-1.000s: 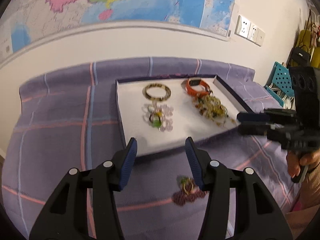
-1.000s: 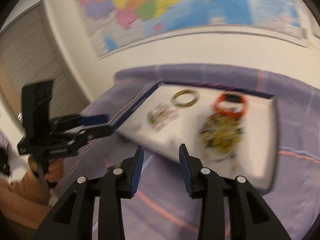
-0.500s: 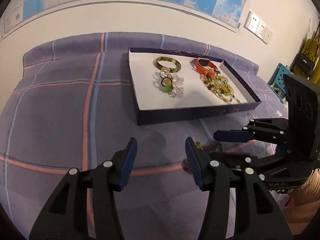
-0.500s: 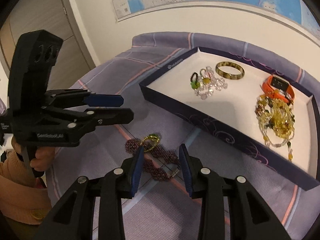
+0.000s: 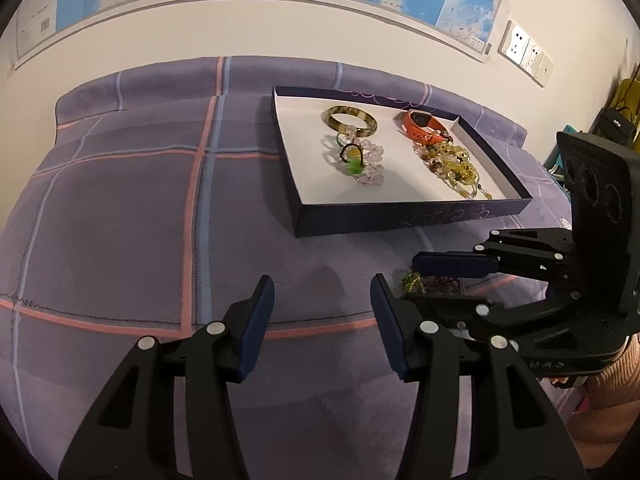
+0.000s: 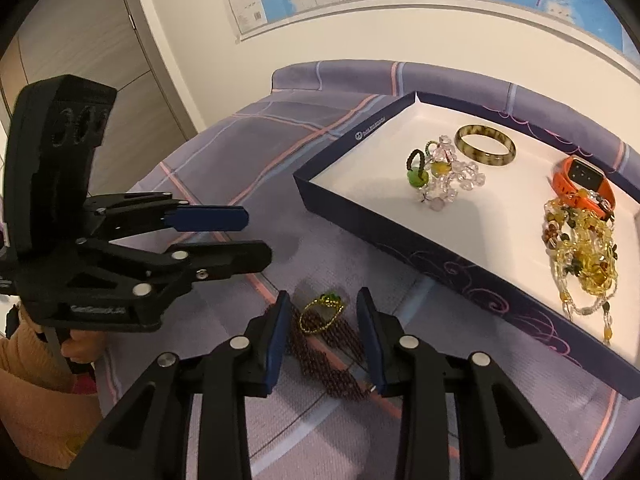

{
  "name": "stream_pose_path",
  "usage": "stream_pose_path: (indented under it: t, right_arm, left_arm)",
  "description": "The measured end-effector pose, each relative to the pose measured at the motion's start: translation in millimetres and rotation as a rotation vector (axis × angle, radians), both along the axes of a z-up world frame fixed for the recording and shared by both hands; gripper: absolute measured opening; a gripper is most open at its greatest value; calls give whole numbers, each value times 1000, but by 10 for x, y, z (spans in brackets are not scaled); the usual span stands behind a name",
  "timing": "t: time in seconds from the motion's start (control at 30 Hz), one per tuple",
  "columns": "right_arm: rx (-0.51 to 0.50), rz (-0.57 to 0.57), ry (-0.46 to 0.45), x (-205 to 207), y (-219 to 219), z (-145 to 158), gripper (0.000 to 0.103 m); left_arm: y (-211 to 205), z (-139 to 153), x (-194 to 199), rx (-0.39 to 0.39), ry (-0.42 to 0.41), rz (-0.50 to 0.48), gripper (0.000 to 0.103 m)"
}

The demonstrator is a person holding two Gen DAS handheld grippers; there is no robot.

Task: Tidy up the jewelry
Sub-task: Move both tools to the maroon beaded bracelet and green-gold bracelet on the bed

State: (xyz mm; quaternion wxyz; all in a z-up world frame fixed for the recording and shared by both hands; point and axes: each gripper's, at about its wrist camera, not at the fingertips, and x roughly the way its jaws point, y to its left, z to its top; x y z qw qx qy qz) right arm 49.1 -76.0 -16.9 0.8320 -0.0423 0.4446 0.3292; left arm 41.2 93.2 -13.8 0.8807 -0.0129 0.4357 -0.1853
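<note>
Jewelry is nearly all sorted: in the dark-walled tray (image 6: 404, 240) on the purple plaid bed (image 5: 120, 216) we see a tortoiseshell bangle (image 6: 485, 151), a clear bead bracelet with green and yellow stones (image 6: 440, 176), an orange watch (image 6: 582, 182) and a heap of amber beads (image 6: 580, 256). One piece lies outside, on the bed just in front of the tray's near wall: a dark red bead bracelet (image 6: 320, 344) with a small gold and green ring on it.

We judge the step in hand to be the pickup of that bracelet. Our right hand-held gripper (image 6: 322, 338) straddles it, jaws partly open with the strands between them, and we cannot tell whether the pads press yet; its jaws have just been closing. Next we must finish the squeeze on enough strands, lift without shedding the loose ring, and carry it over the wall to a bare patch of white floor.

Our left hand-held gripper (image 5: 322, 322) hangs half open over bare bedding, holding nothing.

Compared with a second ago, the right hand-held gripper has come down from in front of the tray onto the bracelet, and the left one has pulled back from the tray
</note>
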Motion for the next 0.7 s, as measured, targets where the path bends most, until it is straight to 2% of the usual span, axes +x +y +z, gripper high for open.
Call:
stream_pose_path:
  t: [0.07,0.1,0.2,0.33,0.47,0.57,0.67,0.7]
  right_arm:
    - [1,3,-1,9,7,-1,16]
    - [47,-24,-91,7,-3,3,16]
    - [54,-34,-94,10,-58,10,14]
    - [115,-65,-85,17,-204,58,14]
    - [99,-94,-72,100,-240,13,14]
    - [86,-92,-65,122,-199,-29,18]
    - [96,-116,-69,125,-228,-19,33]
    - [99,-120,-76,106,-260,-5,33]
  left_arm:
    - [8,-4,-8,0,2,-1,49]
    - [7,-5,-11,-1,3,-4,49]
    - [-8,-4,-24,-2,5,-19,50]
    - [-77,18,-80,-9,-5,-65,49]
    - [-225,6,-133,3,-5,-129,49]
    - [-342,-26,-182,23,-1,-172,49]
    - [-404,-35,-216,37,-5,-193,49]
    - [-409,-35,-220,35,-3,-197,49]
